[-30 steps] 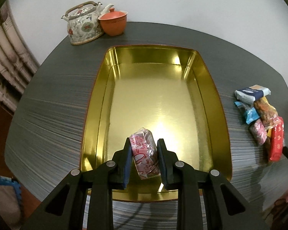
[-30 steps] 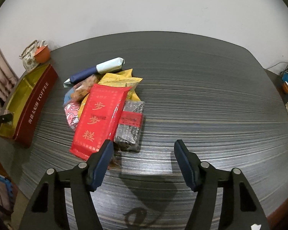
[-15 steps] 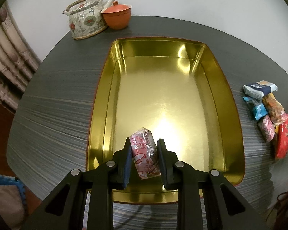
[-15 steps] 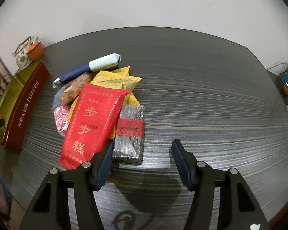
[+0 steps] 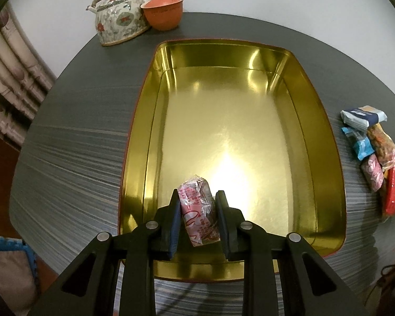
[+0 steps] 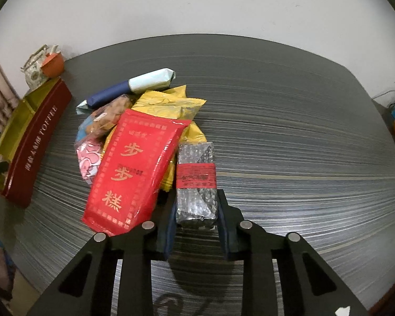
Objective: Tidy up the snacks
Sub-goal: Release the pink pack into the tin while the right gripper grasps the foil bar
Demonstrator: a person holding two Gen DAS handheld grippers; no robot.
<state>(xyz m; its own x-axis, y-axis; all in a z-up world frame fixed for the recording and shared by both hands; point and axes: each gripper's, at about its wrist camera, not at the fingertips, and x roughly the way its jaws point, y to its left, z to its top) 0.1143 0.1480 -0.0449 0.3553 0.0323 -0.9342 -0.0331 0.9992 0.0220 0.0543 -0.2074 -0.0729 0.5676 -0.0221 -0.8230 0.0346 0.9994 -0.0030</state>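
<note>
- Holding a pink snack [image 5: 198, 212] tight in the left claw [image 5: 197, 223], just above the near end of the gold tin [image 5: 326, 142].
- Looked like the put-away step: first snack about to go in, tin bare inside.
- Next, by a guess: lower a bit, open the pads, let the snack drop flat on the gold floor.
- Closed the right claw [image 6: 196, 212] narrow around the near end of a dark bar with a red band [image 6: 196, 181], both pads touching its sides.
- Lay on the gray table [image 6: 289, 137], that bar, just beside the big red pack [image 6: 134, 171] and the yellow bags [image 6: 168, 105].
- Could not tell if lifted yet or resting on the table.
- Next, by a guess: lift straight up, away from the red pack's edge, then carry over to the tin on the left.
- Stood far off by the wall: teapot [image 5: 118, 15] and orange cup [image 5: 163, 11].
</note>
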